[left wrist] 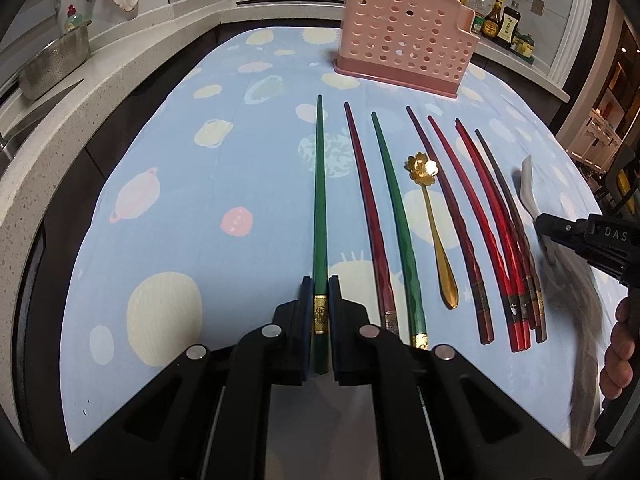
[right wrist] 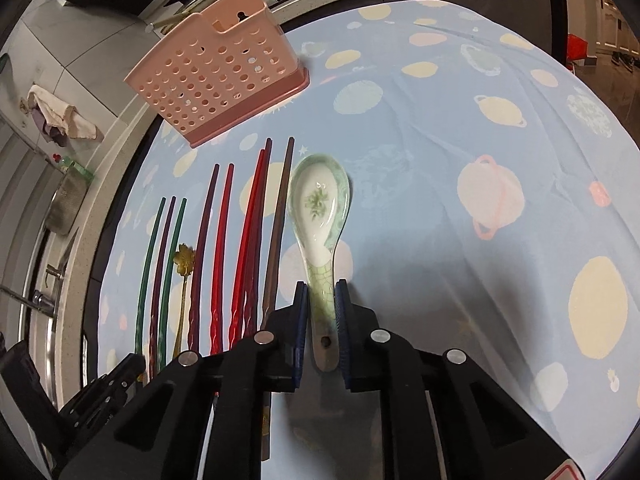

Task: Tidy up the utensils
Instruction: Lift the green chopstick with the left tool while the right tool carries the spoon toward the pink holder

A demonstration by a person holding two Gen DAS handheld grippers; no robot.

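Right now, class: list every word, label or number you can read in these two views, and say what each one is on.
"DAS": white letters on the right gripper, cut off at the frame edge.
Sauce bottles: labels too small to read.
Gold band on the green chopstick: pattern, nothing legible.
Nothing else is readable.

Both pictures are bright enough and lit evenly, with a cool, slightly blue tone. The light seems to come from above. In the left wrist view a small white glare sits on the bowl of the gold spoon (left wrist: 431,222), and the far right part is smeared by motion blur around the ceramic spoon (left wrist: 532,192). In the right wrist view a soft grey shadow lies on the tablecloth (right wrist: 460,280) to the right of the right gripper (right wrist: 322,292). The fisheye lens bends the counter edge (left wrist: 120,92) strongly, and dark corners frame both pictures. The near gripper bodies look slightly soft.
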